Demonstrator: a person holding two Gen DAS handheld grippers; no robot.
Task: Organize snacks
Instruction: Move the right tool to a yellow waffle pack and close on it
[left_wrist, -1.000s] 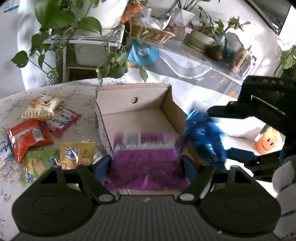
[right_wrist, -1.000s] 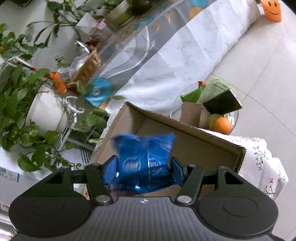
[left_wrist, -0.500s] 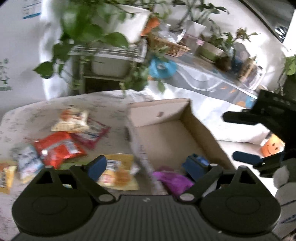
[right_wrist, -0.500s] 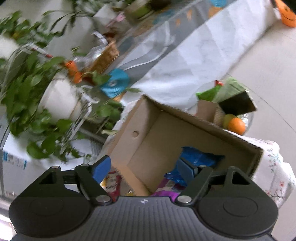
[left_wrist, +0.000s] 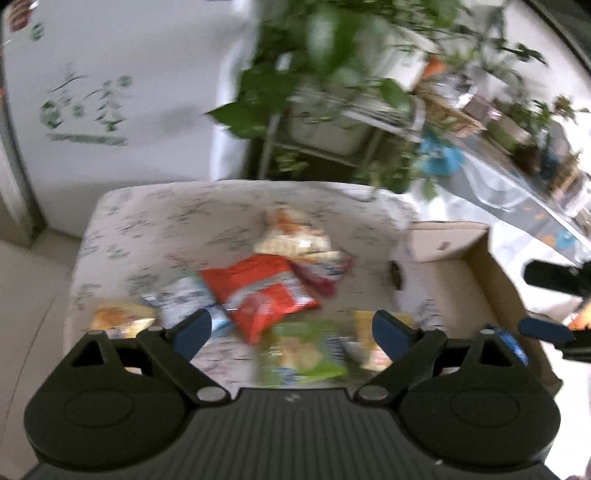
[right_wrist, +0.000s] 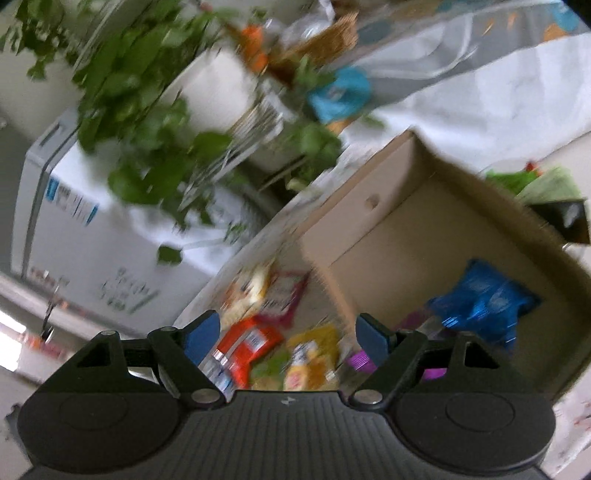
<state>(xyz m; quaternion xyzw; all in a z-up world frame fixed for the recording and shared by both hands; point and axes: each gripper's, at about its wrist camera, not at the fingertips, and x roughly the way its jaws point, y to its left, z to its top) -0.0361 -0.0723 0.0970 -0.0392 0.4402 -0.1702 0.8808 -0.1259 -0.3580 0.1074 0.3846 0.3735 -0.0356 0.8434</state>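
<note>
blue packet (right_wrist: 484, 302) now lies inside cardboard box (right_wrist: 399, 236), purple packet (right_wrist: 360, 360) beside it at near end; a second ago each sat clamped in a gripper. left gripper (left_wrist: 291, 328) and right gripper (right_wrist: 286, 336): jaws have just been opening, released, nothing between. two snacks filed. red packet (left_wrist: 258, 291), green packet (left_wrist: 303, 350), yellow packet (right_wrist: 314, 354) wait on worktop (left_wrist: 166, 221); left one swung over them, likely next pick.

Floral-clothed table (left_wrist: 155, 221): snack packets (left_wrist: 258, 291), cardboard box (left_wrist: 491, 280)
</note>
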